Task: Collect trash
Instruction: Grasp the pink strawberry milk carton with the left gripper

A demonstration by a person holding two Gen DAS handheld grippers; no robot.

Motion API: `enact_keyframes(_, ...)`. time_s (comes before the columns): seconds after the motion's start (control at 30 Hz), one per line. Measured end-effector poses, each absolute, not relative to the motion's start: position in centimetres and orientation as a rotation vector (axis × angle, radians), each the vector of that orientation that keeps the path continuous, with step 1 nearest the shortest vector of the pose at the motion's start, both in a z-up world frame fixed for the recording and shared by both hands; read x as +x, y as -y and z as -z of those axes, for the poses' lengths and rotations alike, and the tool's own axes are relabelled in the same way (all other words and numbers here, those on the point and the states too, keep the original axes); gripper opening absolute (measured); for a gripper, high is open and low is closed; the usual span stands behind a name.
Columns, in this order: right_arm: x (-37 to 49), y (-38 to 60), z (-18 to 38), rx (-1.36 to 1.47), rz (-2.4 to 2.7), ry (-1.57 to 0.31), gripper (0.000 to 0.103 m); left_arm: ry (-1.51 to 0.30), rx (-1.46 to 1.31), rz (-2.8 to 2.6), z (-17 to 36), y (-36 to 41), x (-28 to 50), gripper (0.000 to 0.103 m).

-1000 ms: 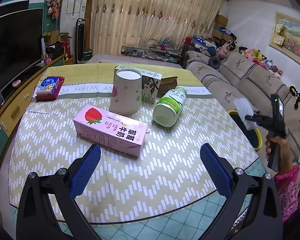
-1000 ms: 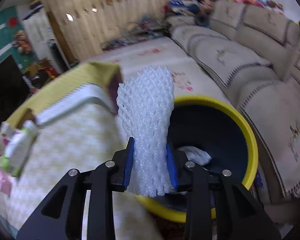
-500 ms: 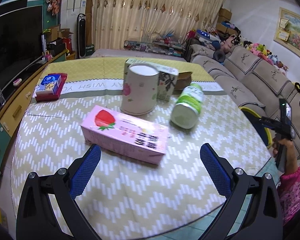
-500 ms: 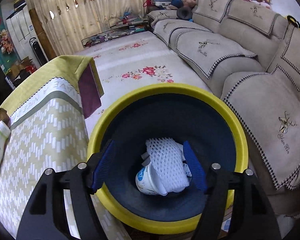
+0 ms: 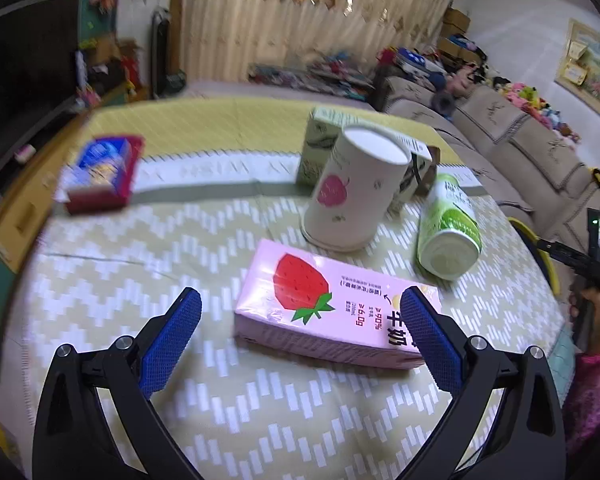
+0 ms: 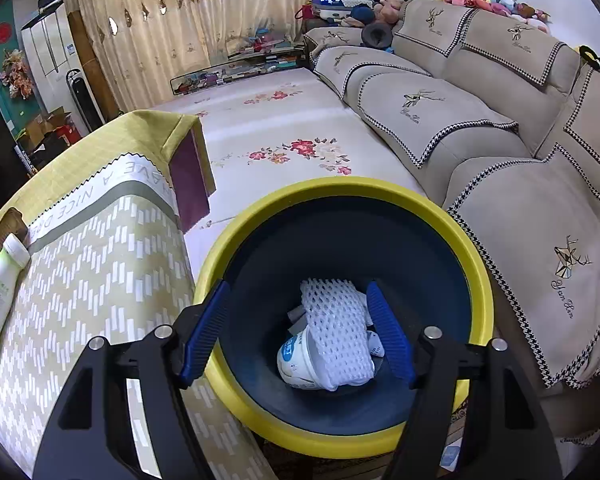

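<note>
In the left wrist view, a blue-and-red box (image 5: 100, 170) is seen at the upper left of the surface (image 5: 140, 264). At centre, a pink strawberry milk carton (image 5: 332, 306) lies between the wide-open fingers of the left gripper (image 5: 300, 336), untouched. In the right wrist view, the right gripper (image 6: 296, 334) is spread empty above the yellow-rimmed bin (image 6: 476, 280), where white foam netting (image 6: 336, 332) lies.

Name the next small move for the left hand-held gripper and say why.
Probably ease the left hand-held gripper forward and down over the pink strawberry milk carton, then close. Its jaws stand open, the carton lies flat just ahead, partly between the fingertips, not yet gripped.
</note>
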State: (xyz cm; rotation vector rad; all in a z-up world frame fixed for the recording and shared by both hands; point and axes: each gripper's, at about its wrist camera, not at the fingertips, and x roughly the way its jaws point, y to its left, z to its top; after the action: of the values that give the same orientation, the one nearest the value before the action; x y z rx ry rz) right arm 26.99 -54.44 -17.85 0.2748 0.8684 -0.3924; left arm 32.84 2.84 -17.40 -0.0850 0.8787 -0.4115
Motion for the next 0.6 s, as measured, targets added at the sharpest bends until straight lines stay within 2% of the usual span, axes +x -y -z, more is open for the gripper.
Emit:
enact_keyframes(0.27, 26.7, 54.1, 17.7, 0.282, 0.376, -0.866, 0.067, -0.904, -0.018, 0.571, 17.6, 0.4, 30.5, 0.098)
enact_keyframes(0.6, 25.5, 54.2, 17.5, 0.312, 0.348, -0.853, 0.067, -0.936, 0.107, 0.863, 16.6, 10.0, 22.3, 0.098)
